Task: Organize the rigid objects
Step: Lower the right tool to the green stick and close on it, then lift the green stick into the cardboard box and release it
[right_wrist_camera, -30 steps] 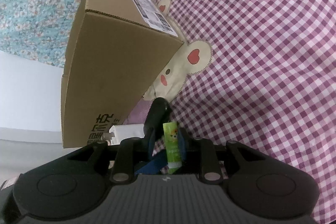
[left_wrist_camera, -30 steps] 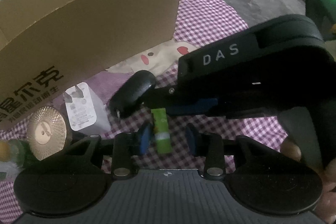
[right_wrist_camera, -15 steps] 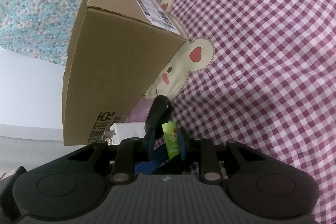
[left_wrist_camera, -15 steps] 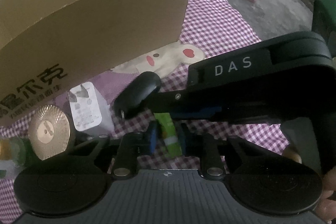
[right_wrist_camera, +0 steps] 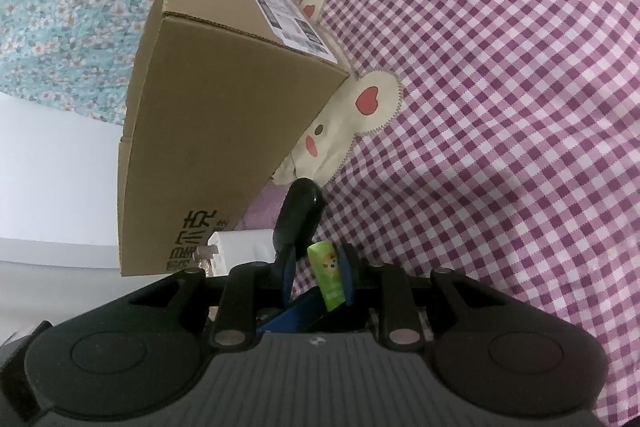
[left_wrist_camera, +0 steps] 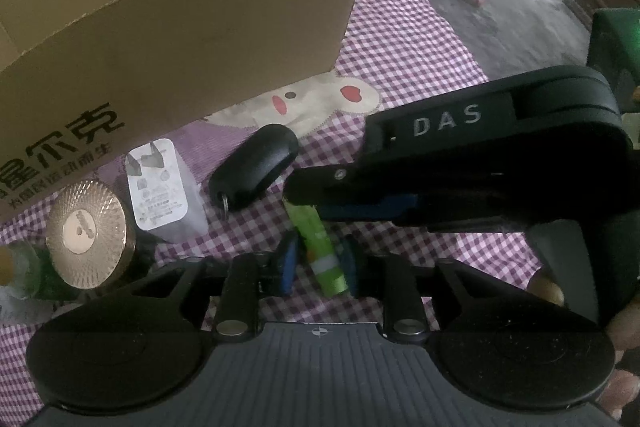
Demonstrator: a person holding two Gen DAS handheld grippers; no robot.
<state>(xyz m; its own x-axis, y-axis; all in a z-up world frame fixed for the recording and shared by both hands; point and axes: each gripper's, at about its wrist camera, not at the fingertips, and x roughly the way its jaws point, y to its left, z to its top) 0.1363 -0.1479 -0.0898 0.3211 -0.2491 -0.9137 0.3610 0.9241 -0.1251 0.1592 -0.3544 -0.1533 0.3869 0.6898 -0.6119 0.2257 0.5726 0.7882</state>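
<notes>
Green tube (left_wrist_camera: 322, 251): one only, slim, with a pale band near its close end, lying between both pairs of tongs at once. In the left wrist view the left tongs (left_wrist_camera: 318, 263) have their blue pads on either side of it and the jaws are opening; the right pad sits against the tube, the left stands slightly off. The right tongs, seen here as a black body marked DAS (left_wrist_camera: 460, 167), reach in from the right and cover the tube's far end. Left of the left tongs lie one black fob (left_wrist_camera: 254, 173), one white charger (left_wrist_camera: 158, 197) and one round gold lid (left_wrist_camera: 86, 233), all close together before one open cardboard box (left_wrist_camera: 180, 39). The checked cloth (left_wrist_camera: 420, 59) beyond the tongs on the right is open room up to its edge.

In the right wrist view the right tongs (right_wrist_camera: 318, 273) are clenched on the tube (right_wrist_camera: 328, 275), which shows a small printed picture and stands tilted between the pads. The fob (right_wrist_camera: 300, 215) lies just ahead, the charger (right_wrist_camera: 240, 247) ahead-left against the box (right_wrist_camera: 224, 123). Checked cloth (right_wrist_camera: 500, 107) spreads bare to the right.
</notes>
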